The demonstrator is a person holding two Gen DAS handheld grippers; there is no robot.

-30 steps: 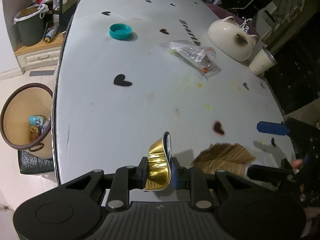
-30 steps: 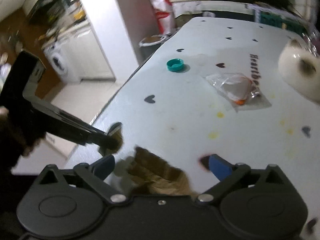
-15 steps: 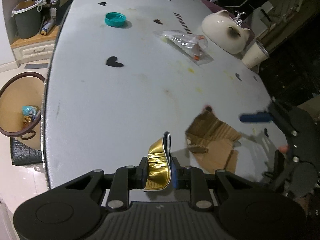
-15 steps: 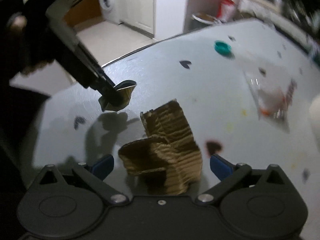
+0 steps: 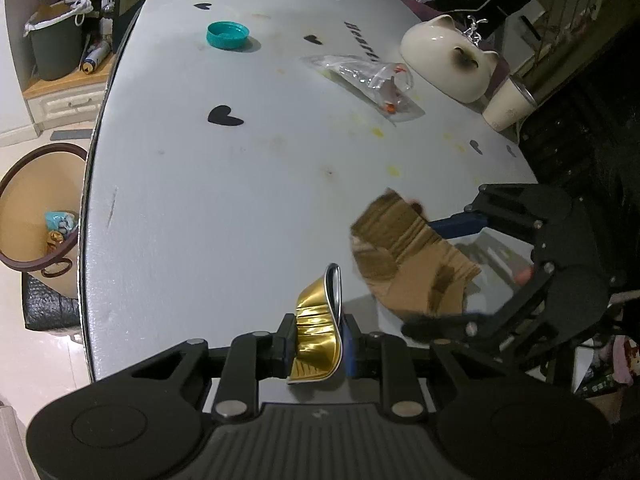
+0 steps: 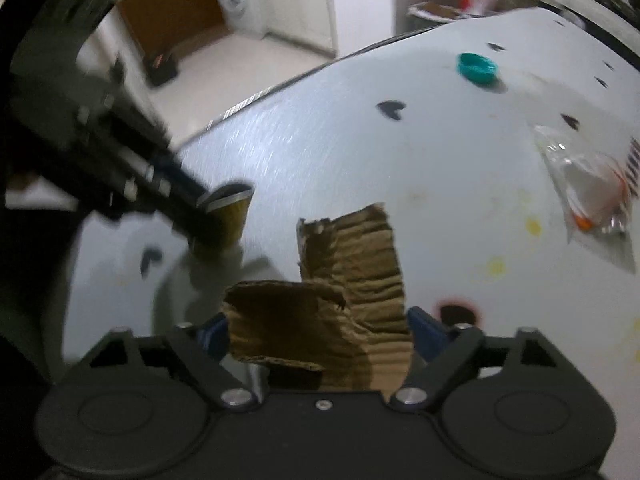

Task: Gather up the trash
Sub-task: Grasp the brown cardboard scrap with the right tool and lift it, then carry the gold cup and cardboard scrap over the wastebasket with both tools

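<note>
Left gripper [image 5: 318, 340] clamped tight on a crushed gold capsule [image 5: 318, 332], fingers nearly together, capsule pinched on edge between them. Held low at the near edge, pointing forward toward the far side. Seen from the right wrist camera as a dark, blurred shape reaching in from the left [image 6: 208, 216].

Right gripper [image 6: 318, 330] closed on a torn cardboard piece [image 6: 340, 280], blue finger pads [image 6: 424, 332] pressing its two sides, card standing up between them. From the left wrist camera, sits on the right [image 5: 452, 272], angled in leftward, cardboard sticking out left.
</note>
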